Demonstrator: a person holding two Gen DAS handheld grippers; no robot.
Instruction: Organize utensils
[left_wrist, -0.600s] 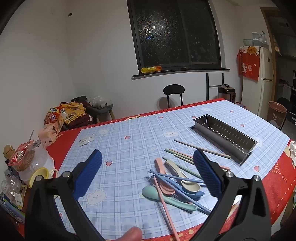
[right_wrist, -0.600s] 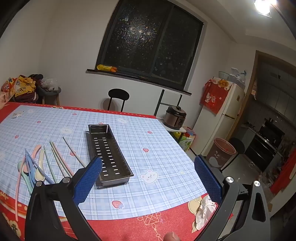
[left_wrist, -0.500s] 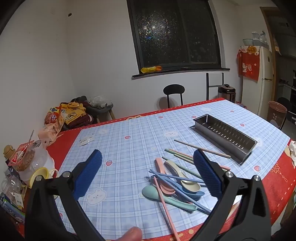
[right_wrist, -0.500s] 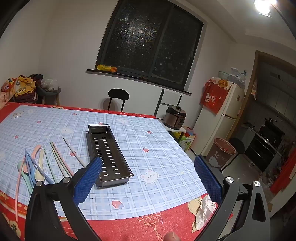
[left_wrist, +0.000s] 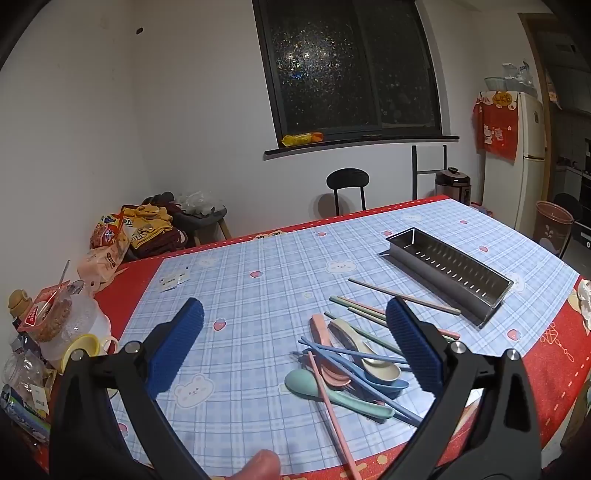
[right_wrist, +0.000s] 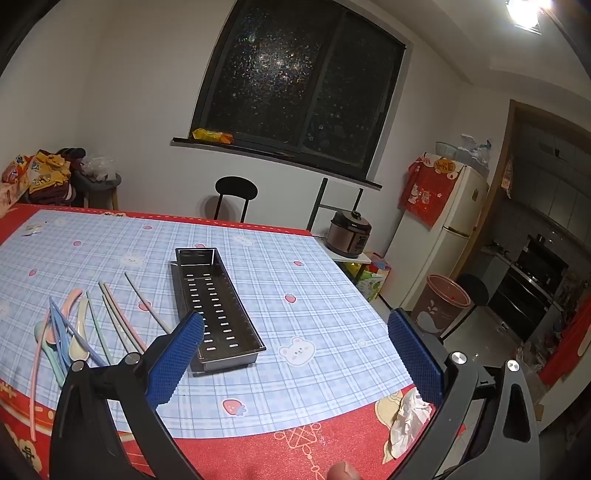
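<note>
Both grippers hang above the near edge of the table (left_wrist: 236, 295), which wears a blue plaid cloth with a red border. Left gripper (left_wrist: 295, 343): blue ribbed fingers (left_wrist: 177, 347) wide apart, holding nothing, aimed at the loose heap of pastel plastic spoons and chopsticks (left_wrist: 351, 365), probably readying a first pick. Right gripper (right_wrist: 295, 347): fingers likewise spread and empty, looking over the long perforated steel tray (right_wrist: 214, 306), the likely destination. From the left view the tray (left_wrist: 450, 269) lies at 2 o'clock of the heap, apart from it, with a few stray beige and green chopsticks (left_wrist: 402, 295) between. The heap is tangled: a pink chopstick (left_wrist: 332, 410) and blue ones cross over the teal spoon (left_wrist: 314, 384) and cream spoon (left_wrist: 365, 347), so lifting one may drag others. Clutter at 9 o'clock on the table's left edge: a plastic jar of snacks (left_wrist: 62, 321) and a yellow-rimmed cup (left_wrist: 81, 350), well away. A crumpled white tissue (right_wrist: 406, 417) sits on the red border near the right gripper.
</note>
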